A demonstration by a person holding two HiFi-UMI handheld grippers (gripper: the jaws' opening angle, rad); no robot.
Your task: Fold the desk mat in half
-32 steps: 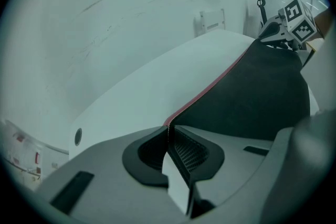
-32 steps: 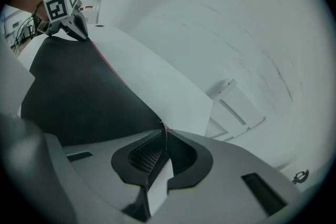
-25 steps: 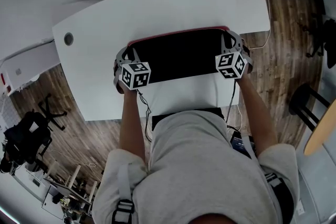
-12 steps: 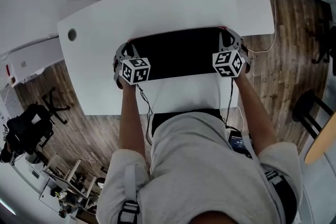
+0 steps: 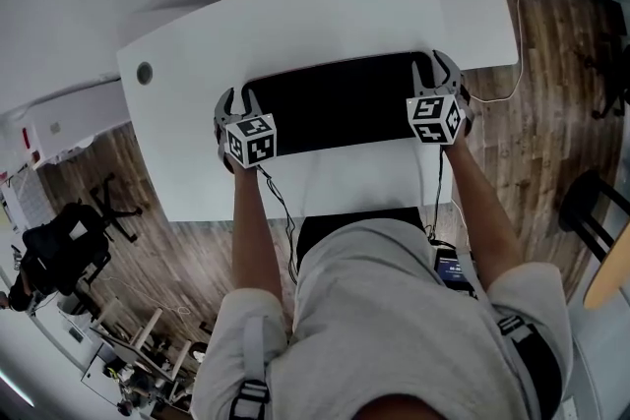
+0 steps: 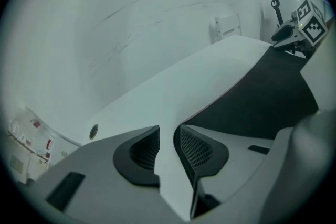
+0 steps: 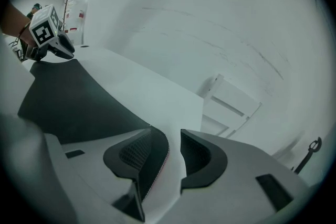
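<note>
Your left gripper and right gripper tilt down at the ends of the mat on the desk, arms stretched forward; both jaws have just been opening (mat edge loose in the right's gap, only desk in the left's).

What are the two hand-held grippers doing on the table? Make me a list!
Table: white table, bearing the mat
Mat: black desk mat, lying flat, apparently folded
Left hand-held gripper: at the mat's far left corner; jaws just opened, only table between them
Right hand-held gripper: at the far right corner; jaws just opened, mat edge beside one pad, not pinched
</note>
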